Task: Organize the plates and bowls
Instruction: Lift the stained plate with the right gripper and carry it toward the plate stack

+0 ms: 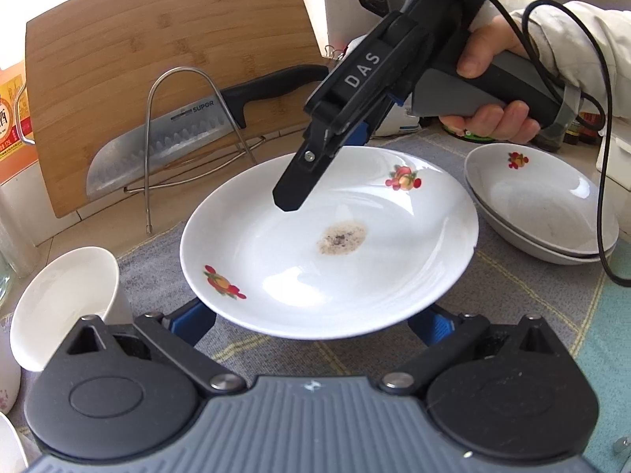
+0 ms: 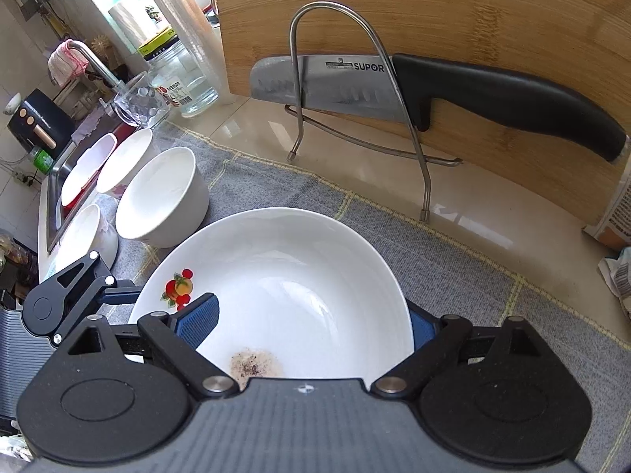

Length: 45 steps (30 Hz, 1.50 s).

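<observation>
Left wrist view: stained plate (image 1: pixel 329 244) mid-frame, lifted; left gripper (image 1: pixel 315 325) spread beneath it, right gripper (image 2: pixel 313 323) pinching its rim. Next: stack on plates (image 1: pixel 544 213) right.

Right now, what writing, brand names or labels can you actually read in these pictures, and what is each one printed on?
"SUPOR": on the blade of the knife leaning at the cutting board.
"DAS": on the black body of the right gripper, in the left wrist view.
Label on the glass jar: too small to read.
Orange package at the left edge: characters cut off and blurred, unreadable.
Plates and bowls: fruit pictures only, no text.
</observation>
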Available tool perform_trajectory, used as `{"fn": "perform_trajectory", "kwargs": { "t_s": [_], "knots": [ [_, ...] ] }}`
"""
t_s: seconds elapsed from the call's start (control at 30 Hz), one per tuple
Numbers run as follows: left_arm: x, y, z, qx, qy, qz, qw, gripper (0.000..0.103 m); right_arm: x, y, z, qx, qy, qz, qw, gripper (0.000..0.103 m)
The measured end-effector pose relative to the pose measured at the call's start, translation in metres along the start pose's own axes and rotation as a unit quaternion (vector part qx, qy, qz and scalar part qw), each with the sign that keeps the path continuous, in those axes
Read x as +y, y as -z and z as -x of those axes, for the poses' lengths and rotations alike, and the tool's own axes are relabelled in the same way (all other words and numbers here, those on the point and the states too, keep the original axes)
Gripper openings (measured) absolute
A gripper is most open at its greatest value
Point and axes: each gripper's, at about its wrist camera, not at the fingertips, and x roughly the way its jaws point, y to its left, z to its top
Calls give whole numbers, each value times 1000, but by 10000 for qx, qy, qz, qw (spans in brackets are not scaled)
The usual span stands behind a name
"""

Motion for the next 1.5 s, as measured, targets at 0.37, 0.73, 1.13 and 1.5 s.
{"fn": "perform_trajectory", "kwargs": {
  "t_s": [0.37, 0.73, 1.13, 1.5],
  "knots": [
    [-20, -3, 24, -32, 153, -151, 9998, 102, 12, 26, 32, -169, 128, -62, 9998, 97],
    [-41, -5, 35, 28, 424, -355, 9985, 102, 17, 56, 58, -315, 266, -234, 9989, 97],
    [-71, -10, 39, 13, 814, -687, 9943, 102, 11, 97, 86, -484, 483, -638, 9956, 97],
    [-93, -21, 30, 17, 1195, -1033, 9874, 102, -1, 133, 114, -681, 713, -1039, 9897, 98]
  ]
}}
